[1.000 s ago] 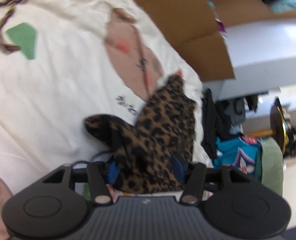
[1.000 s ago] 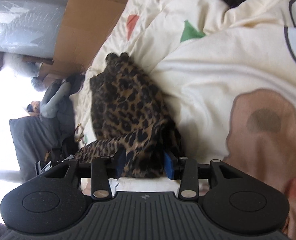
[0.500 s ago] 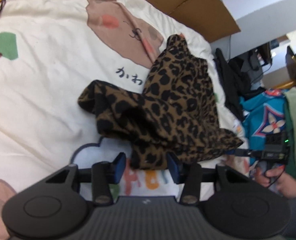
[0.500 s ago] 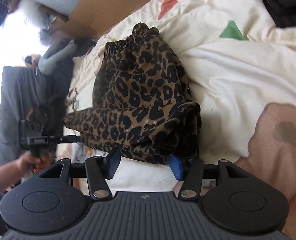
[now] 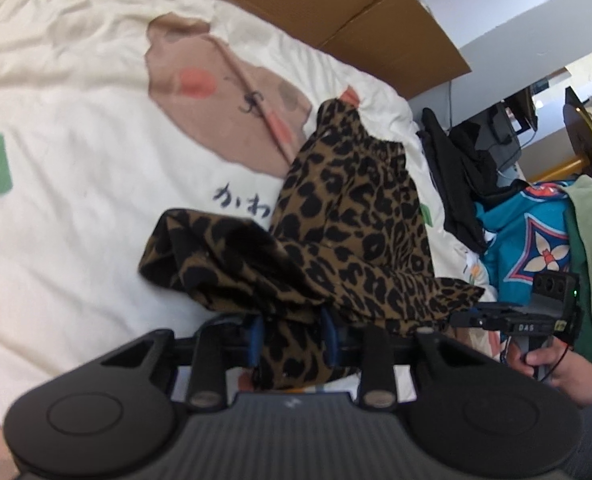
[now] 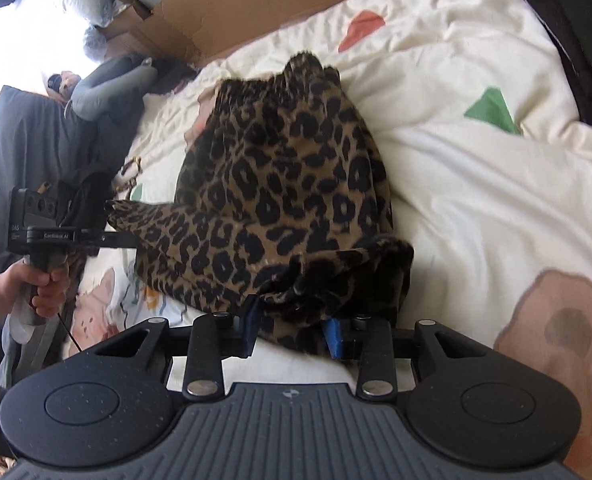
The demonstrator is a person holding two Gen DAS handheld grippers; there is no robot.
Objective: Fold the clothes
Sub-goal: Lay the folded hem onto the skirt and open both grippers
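Both claws just closed in on the leopard-print garment (image 5: 347, 216) near the bed's edge: left gripper (image 5: 292, 338) pinching bunched hem, right gripper (image 6: 292, 330) probably too. Thick wad could slip out mid-fold, or drag the duvet (image 6: 475, 184).

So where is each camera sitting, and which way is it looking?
Left wrist: sits on the left gripper, looks down along its fingers at the leopard-print garment on the bedspread; the right gripper and its hand show beside it.
Right wrist: sits on the right gripper, looks down at the same garment from its other end; the left gripper and its hand show.
Shared: garment, bedspread, cardboard.
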